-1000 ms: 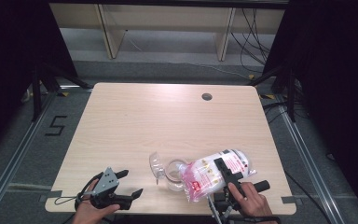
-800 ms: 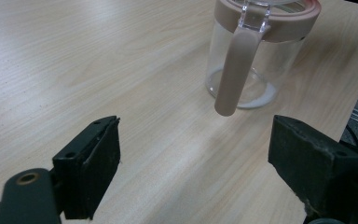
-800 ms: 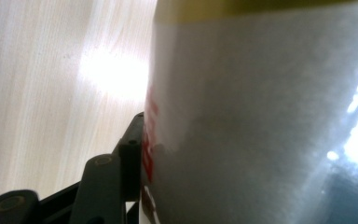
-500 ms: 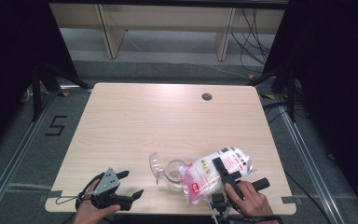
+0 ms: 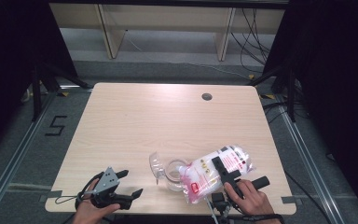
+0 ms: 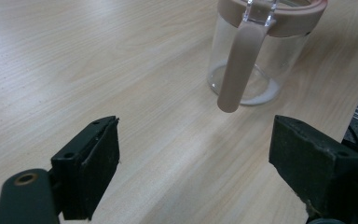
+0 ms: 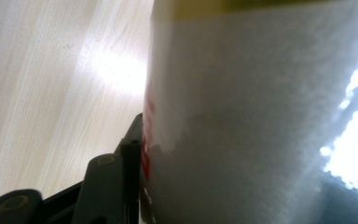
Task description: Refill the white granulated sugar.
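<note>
A clear glass jar (image 5: 171, 171) with a pink rim stands near the table's front edge, its clear flip lid (image 5: 155, 164) swung open to the left. A plastic bag (image 5: 200, 176) of white grains lies tilted against the jar's right side, its lower end at the jar's mouth. My right gripper (image 5: 223, 170) is shut on the bag; in the right gripper view one black finger (image 7: 131, 149) presses on the bag (image 7: 261, 116). My left gripper (image 5: 131, 182) rests open at the front left, apart from the jar. Ahead of the left gripper (image 6: 196, 163), the jar (image 6: 256, 60) has a thin white layer at its bottom.
The light wooden table (image 5: 168, 121) has a round cable hole (image 5: 207, 96) at the back right. Dark curtains flank both sides, and a shelf frame and cables stand beyond the far edge.
</note>
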`<state>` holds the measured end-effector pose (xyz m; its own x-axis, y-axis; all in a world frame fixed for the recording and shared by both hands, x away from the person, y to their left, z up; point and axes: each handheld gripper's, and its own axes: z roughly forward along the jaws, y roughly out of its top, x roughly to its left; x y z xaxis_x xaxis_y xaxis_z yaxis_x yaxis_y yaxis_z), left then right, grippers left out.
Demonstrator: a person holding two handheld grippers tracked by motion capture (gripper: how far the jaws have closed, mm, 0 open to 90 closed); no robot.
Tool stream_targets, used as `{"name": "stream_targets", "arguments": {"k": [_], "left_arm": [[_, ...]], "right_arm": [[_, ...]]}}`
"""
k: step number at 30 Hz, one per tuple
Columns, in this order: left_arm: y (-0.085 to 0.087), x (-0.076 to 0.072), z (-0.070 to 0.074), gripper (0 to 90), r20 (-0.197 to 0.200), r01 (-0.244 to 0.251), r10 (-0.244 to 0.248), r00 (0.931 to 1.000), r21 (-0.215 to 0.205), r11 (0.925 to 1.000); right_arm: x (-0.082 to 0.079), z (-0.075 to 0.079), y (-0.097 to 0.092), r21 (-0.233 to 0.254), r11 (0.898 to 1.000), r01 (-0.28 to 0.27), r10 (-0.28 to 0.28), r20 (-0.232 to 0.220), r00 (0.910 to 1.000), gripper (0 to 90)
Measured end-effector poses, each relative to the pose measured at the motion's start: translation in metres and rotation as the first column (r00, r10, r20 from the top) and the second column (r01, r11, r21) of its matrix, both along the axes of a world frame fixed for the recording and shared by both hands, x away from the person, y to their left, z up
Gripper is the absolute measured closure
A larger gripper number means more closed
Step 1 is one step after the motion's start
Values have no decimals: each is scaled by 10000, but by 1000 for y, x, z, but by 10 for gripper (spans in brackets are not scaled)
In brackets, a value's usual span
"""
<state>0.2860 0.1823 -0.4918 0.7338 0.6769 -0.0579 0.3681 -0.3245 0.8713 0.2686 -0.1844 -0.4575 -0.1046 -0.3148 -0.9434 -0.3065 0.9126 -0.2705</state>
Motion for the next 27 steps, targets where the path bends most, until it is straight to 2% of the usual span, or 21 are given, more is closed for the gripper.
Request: {"name": "stream_targets", "arguments": {"k": [1, 3, 4, 5, 7, 9, 10, 11, 16, 17, 19, 20, 26, 27], "left_arm": [[0, 1, 0, 160, 99, 79, -80, 9999, 58, 10000], [0, 1, 0, 160, 98, 92, -93, 9999, 54, 9999], [-1, -1, 0, 160, -83, -66, 65, 9999, -161, 9998], [-1, 0, 0, 160, 11, 57, -57, 10000, -131, 9999], [-1, -1, 1, 160, -12, 35, -35, 10000, -174, 9998], [0, -1, 1, 160, 9, 35, -35, 10000, -116, 9999], [-1, -1, 0, 160, -29, 13, -14, 10000, -167, 9999], [-1, -1, 0, 160, 8, 39, -39, 10000, -190, 9998], [-1, 0, 0, 162, 104, 107, -108, 9999, 31, 9999], [-1, 0, 0, 162, 149, 154, -155, 9998, 78, 9999], [-2, 0, 0, 162, 150, 158, -159, 9998, 72, 9998], [-3, -1, 0, 162, -49, -7, 7, 10000, -91, 10000], [-1, 0, 0, 162, 179, 194, -195, 9996, 24, 9998], [-1, 0, 0, 163, 158, 169, -170, 9997, 54, 9998]], "right_arm": [[0, -2, -1, 153, 9998, 111, -110, -49, 9999, 500], [-1, -1, -1, -57, 10000, 62, -61, 80, 9999, 500], [-1, -1, -2, 41, 9999, 124, -124, 17, 9999, 500], [-1, 0, -1, -44, 10000, 64, -63, 99, 9999, 501], [-1, 0, -2, 112, 9998, 183, -184, 91, 9998, 501], [-1, 2, -1, -102, 9998, 153, -151, 117, 9998, 502], [-1, 1, -2, 4, 9999, 159, -159, 131, 9998, 502], [-1, 3, -1, -168, 9999, 38, -34, 233, 9997, 502], [-2, 3, -1, -360, 9994, 11, 0, 303, 9995, 504], [-1, 5, -1, -584, 9982, -139, 162, 395, 9991, 504], [-2, 4, -2, -383, 9993, 49, -34, 392, 9992, 505], [-1, 5, -1, -597, 9982, -104, 130, 434, 9990, 505], [-3, 3, -2, -108, 9998, 139, -136, 275, 9995, 508], [-3, 5, -2, -363, 9993, 110, -99, 314, 9995, 508]]}}
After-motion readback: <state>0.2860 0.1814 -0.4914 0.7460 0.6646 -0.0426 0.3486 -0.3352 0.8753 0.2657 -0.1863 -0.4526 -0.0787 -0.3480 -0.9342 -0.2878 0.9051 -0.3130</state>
